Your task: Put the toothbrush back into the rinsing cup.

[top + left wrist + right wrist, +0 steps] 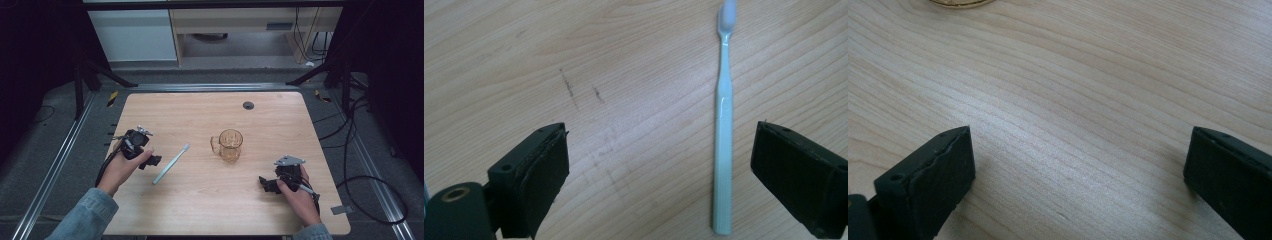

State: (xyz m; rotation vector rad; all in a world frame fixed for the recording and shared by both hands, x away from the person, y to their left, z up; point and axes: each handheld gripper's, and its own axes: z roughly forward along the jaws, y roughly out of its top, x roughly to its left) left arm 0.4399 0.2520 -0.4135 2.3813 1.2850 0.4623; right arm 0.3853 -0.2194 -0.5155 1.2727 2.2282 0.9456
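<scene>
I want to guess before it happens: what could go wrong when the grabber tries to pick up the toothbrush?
The toothbrush lies flat on the table and is thin, so the open left gripper might scrape the wood or pinch badly and let it slip. It also sits nearer one jaw, so closing could shove it sideways. The glass mug stands close by; a swinging brush might knock it.

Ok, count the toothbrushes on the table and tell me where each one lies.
1. The toothbrush lies flat on the table, left of the glass mug, just right of the left gripper, between its open jaws in the left gripper view. Nothing seems hidden.
</scene>
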